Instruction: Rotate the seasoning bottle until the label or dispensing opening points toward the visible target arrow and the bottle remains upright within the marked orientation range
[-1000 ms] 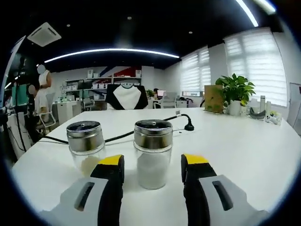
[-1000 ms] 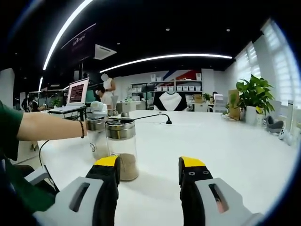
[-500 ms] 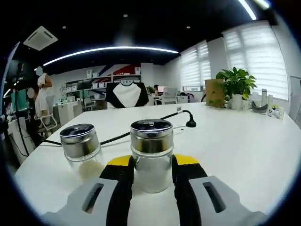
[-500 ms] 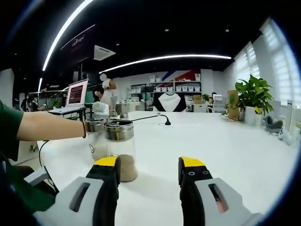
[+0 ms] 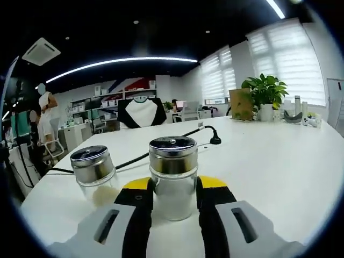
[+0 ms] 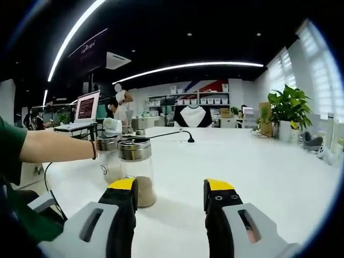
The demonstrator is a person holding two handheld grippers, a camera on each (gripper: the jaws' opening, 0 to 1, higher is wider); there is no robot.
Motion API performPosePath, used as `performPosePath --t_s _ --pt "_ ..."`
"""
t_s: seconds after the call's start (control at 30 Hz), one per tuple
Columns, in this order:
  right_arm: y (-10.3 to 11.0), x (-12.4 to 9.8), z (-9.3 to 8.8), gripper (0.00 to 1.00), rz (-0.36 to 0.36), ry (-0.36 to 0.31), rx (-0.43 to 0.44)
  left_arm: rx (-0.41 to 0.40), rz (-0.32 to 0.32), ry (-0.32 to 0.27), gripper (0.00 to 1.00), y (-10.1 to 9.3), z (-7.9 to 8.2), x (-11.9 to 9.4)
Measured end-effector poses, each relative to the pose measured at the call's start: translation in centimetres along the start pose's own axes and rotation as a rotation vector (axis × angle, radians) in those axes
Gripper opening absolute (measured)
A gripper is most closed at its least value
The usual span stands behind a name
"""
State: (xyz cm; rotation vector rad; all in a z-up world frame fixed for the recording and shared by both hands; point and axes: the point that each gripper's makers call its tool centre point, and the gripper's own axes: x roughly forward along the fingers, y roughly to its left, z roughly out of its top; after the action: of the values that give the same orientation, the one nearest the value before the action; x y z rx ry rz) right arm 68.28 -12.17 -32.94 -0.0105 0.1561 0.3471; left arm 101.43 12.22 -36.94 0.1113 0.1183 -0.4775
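my left gripper (image 5: 172,188) clamps the steel-capped seasoning bottle (image 5: 172,169); my right gripper (image 6: 171,198) gapes empty; no label readable.

Clear glass seasoning bottle (image 5: 173,177) with silver lid, white contents; second bottle (image 6: 135,171) with brown contents. Grey tongs (image 5: 172,191), black jaws tipped yellow. White desk (image 5: 269,161). Black cable (image 5: 161,148).

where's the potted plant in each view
Left gripper view: the leafy green plant in a white pot stands at upper right.
Right gripper view: it stands at far right, mid-height.
Shared landmark: the black-and-white garment-like shape at the back of the room.
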Motion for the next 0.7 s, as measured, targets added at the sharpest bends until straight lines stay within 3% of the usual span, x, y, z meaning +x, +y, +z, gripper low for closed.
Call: performPosePath --t_s 0.1,0.3,0.43,0.57,0.63,0.7 --pt "0.0 0.0 0.0 0.49 0.0 0.003 0.001 -0.078 -0.006 0.002 0.32 0.2 -0.3 -0.4" --pt "-0.1 0.0 0.0 0.49 -0.002 0.001 0.001 -0.024 -0.082 -0.014 0.32 -1.4 -0.3 -2.0" --pt "0.0 0.1 -0.1 0.49 0.001 0.006 0.001 -0.031 -0.112 -0.019 0.32 -1.9 -0.4 -3.4" --pt "0.1 -0.1 0.2 0.49 0.0 -0.001 -0.004 -0.043 -0.145 -0.01 0.32 -2.1 -0.6 -5.4" --pt "0.0 -0.1 0.2 0.49 -0.001 -0.001 -0.002 0.018 -0.206 -0.022 0.32 -3.0 -0.6 -6.6" --pt "-0.1 -0.1 0.1 0.49 -0.004 0.001 -0.002 -0.002 -0.2 -0.011 0.32 -2.9 -0.7 -7.7"
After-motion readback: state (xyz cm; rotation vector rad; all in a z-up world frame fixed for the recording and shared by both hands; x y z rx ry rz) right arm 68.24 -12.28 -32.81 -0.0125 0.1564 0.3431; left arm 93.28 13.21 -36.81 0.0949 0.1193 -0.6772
